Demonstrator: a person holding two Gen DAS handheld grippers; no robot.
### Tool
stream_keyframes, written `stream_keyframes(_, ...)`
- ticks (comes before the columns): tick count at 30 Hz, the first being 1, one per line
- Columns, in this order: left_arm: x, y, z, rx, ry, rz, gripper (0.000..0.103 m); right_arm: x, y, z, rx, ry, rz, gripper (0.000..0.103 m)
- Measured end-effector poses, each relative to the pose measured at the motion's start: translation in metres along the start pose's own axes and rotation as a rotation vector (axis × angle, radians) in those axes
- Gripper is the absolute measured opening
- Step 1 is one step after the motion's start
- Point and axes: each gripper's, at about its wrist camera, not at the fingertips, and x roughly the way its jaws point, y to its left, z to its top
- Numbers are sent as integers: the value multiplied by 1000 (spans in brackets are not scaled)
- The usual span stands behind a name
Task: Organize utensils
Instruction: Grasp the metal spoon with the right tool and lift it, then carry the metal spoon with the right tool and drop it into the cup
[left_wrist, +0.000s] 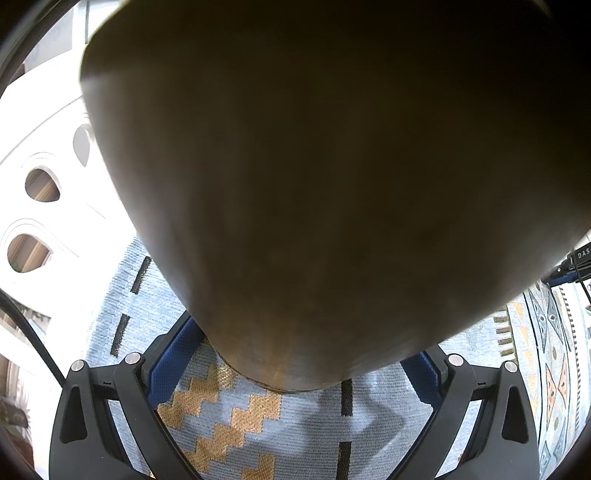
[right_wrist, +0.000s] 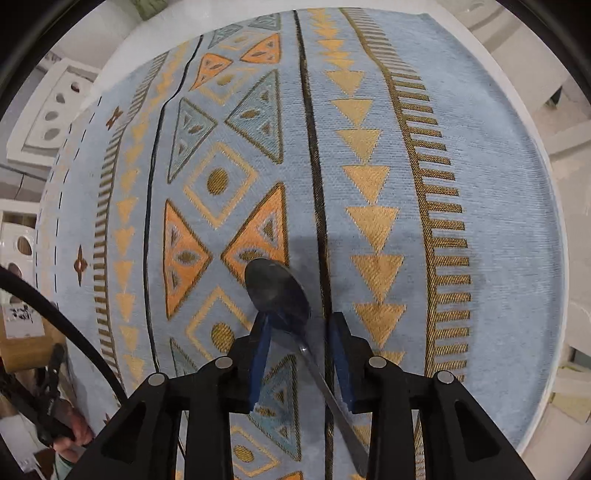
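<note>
Only the left wrist view shows the brown container (left_wrist: 325, 177), held wide between the left gripper (left_wrist: 306, 369) pads and filling the frame. Only the right wrist view shows the metal spoon (right_wrist: 280, 291) on the patterned cloth (right_wrist: 480, 221), bowl just ahead of the right gripper (right_wrist: 301, 325), handle passing between its partly open, untouching pads.

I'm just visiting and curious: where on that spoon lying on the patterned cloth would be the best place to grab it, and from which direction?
Probably the slim handle just behind the bowl, coming straight down from above. The spoon lies flat on the cloth, so the sides offer little; its narrow neck fits between the right gripper pads, which already straddle it, while the wide, rounded bowl could slip.
</note>
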Motion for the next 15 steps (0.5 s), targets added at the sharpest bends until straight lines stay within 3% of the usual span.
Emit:
stream_keyframes(3, 0, 0, 1, 0, 0, -1, 99, 0, 15, 1, -46, -16, -93, 30)
stream_keyframes(4, 0, 0, 1, 0, 0, -1, 99, -1, 23, 0, -77, -35, -128, 21)
stream_keyframes(6, 0, 0, 1, 0, 0, -1, 99, -3, 36, -3, -105, -63, -178, 17)
stream_keyframes(7, 0, 0, 1, 0, 0, -1, 99, -5, 43, -5, -115, -79, -213, 9)
stream_keyframes(11, 1, 0, 2, 0, 1, -4, 99, -20, 58, -17, -124, -106, -191, 3)
stream_keyframes(15, 0, 0, 1, 0, 0, -3, 99, -3, 74, -20, -175, -54, -230, 5)
